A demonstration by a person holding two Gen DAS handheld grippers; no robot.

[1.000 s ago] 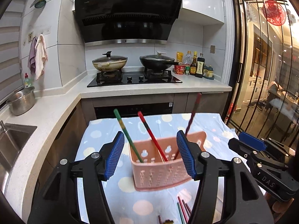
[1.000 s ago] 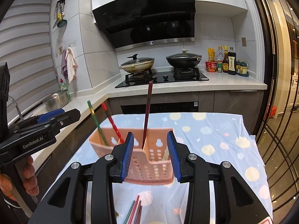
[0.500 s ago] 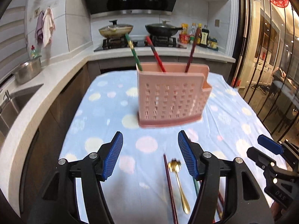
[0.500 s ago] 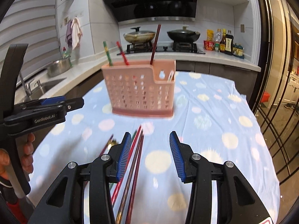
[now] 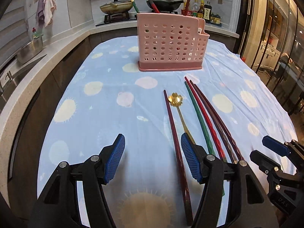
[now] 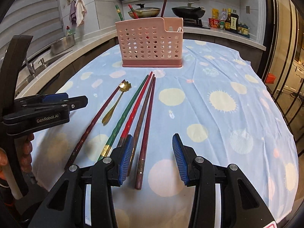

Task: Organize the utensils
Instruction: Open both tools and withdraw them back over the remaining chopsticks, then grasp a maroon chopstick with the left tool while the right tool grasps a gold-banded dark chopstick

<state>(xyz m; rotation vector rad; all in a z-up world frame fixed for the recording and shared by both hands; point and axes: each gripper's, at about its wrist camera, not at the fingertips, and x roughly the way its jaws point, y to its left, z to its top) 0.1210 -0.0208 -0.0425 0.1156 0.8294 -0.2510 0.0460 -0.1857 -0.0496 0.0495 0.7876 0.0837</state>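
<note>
A pink perforated utensil holder [image 5: 170, 43] stands upright at the far end of the blue dotted tablecloth [image 5: 106, 114]; it also shows in the right wrist view [image 6: 152, 43]. Three chopsticks stand in it. Several chopsticks lie in front of it: a dark red one [image 5: 172, 125], a green one [image 6: 125, 114], a red one [image 6: 137, 106] and two brown ones [image 6: 147, 117]. A gold flower-headed spoon [image 6: 117, 99] lies among them. My left gripper [image 5: 153, 157] is open and empty near the table's front. My right gripper [image 6: 151, 156] is open and empty just right of the chopstick ends.
A counter with a sink [image 6: 38, 64] and a steel pot [image 5: 30, 49] runs along the left. A stove with two pans [image 5: 136, 5] and sauce bottles [image 6: 228, 21] is behind the table. Glass doors [image 5: 275, 28] are on the right.
Both grippers have pulled back from the holder and dropped low toward the table's front; the loose chopsticks and spoon now lie in full view ahead. Both stayed open.
</note>
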